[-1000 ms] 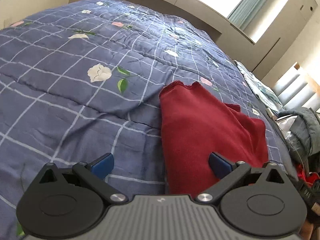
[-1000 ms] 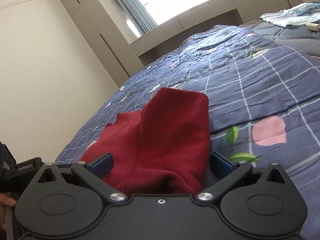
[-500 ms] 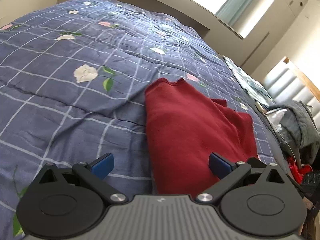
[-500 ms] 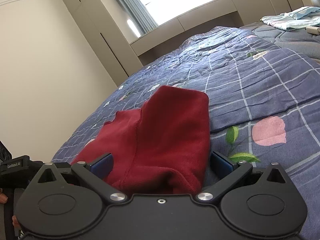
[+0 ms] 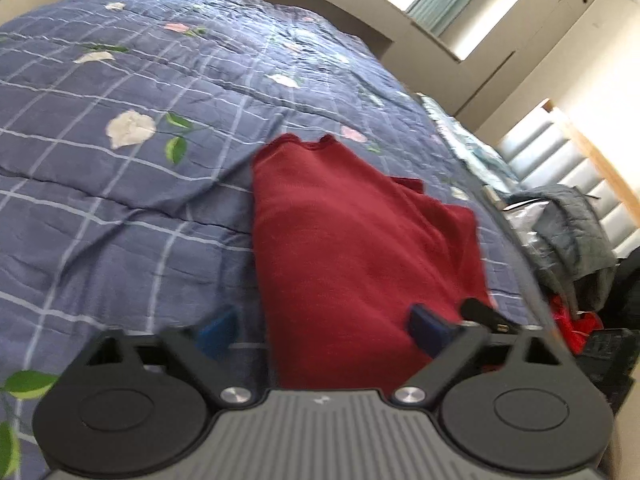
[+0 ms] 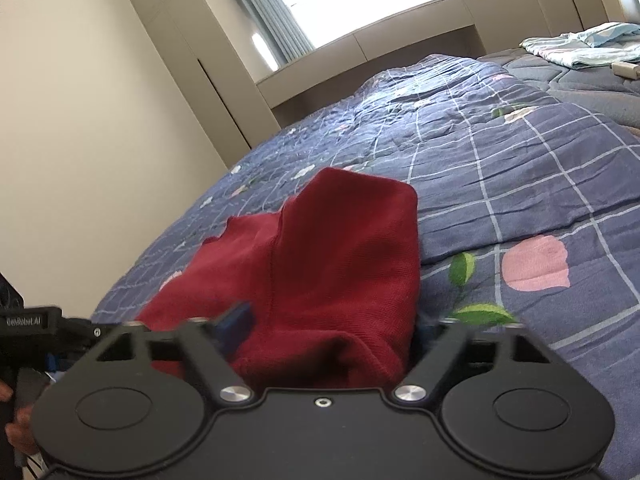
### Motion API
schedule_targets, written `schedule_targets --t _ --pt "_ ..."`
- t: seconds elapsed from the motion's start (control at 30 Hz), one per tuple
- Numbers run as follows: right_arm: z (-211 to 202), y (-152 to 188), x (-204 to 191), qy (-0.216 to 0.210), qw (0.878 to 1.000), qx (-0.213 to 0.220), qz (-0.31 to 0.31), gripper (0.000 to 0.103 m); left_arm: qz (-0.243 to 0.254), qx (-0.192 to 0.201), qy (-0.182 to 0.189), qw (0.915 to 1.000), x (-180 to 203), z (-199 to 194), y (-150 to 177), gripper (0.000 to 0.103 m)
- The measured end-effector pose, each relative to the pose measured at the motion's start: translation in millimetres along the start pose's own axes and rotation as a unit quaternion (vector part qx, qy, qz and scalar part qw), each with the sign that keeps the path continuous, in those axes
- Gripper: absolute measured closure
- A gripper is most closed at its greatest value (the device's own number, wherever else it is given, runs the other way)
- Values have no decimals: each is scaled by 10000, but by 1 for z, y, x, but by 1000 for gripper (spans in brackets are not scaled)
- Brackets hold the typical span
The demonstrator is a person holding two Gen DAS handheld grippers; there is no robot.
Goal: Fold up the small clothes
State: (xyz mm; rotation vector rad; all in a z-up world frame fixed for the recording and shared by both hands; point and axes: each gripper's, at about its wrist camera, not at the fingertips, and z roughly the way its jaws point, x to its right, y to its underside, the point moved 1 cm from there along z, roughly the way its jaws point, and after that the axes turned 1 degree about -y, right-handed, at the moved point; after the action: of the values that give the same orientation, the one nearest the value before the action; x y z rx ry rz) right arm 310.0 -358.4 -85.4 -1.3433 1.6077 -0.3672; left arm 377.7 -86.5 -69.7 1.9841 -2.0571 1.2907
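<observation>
Two hand-held grippers work over one bed, each with two blue pads. Left hand-held gripper (image 5: 324,330) has its jaws closing around the near edge of one red garment (image 5: 352,248); the left pad sits on the quilt just beside the cloth's edge and the right pad lies over the cloth, and the picture is too blurred to show either pad pressing yet. Right hand-held gripper (image 6: 332,328) also has its jaws closing, with a raised fold of the same red garment (image 6: 340,256) bunched between them; its left pad rests against the cloth, while its right pad is mostly hidden behind the fold, so a firm pinch cannot be confirmed.

The garment lies ahead of both grippers on one blue checked quilt (image 5: 120,200) printed with flowers and leaves. From the right gripper, one folded layer stands up ahead and a flatter part spreads off to its left. Far ahead and right of it lies one pale blue cloth (image 6: 580,44). Right of the left gripper, past the bed's edge, sits one grey jacket (image 5: 572,236)
</observation>
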Motion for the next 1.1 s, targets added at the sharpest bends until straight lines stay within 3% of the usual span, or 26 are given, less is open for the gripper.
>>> schedule_targets --t 0.03,0.07,0.17,0.23,0.3,0.5,0.73,0.8,0.9,1.1 --pt "0 0 -2 14 10000 -21 -6 42 -25 -42 91 9999 1 1 -1 30" --pt "0 0 -3 40 10000 -27 -6 51 -35 -37 44 10000 3 1 -2 33" --pt "-2 -1 -12 101 9999 44 3 63 76 -15 -173 9998 9 -2 -7 53" --pt "-3 -2 -22 187 9997 104 -73 70 154 31 -211 9997 13 -7 -9 65" --pt "-5 -4 -33 203 9995 189 -135 73 327 104 -240 9991 19 -15 -12 69" --pt "2 -7 -74 -118 9994 163 -285 77 780 531 -484 9944 26 -52 -20 71" --pt "26 9 -120 -244 9987 27 -446 78 711 730 -860 9911 -8 -96 -23 71" --pt "27 12 -125 -145 9988 34 -476 76 622 665 -907 9917 -20 -98 -19 70" --pt "23 13 -126 10 9988 16 -479 63 415 545 -877 9938 -38 -94 -11 68" --pt "-6 16 -134 361 9965 165 -729 29 36 473 -1001 9938 -50 -95 -1 46"
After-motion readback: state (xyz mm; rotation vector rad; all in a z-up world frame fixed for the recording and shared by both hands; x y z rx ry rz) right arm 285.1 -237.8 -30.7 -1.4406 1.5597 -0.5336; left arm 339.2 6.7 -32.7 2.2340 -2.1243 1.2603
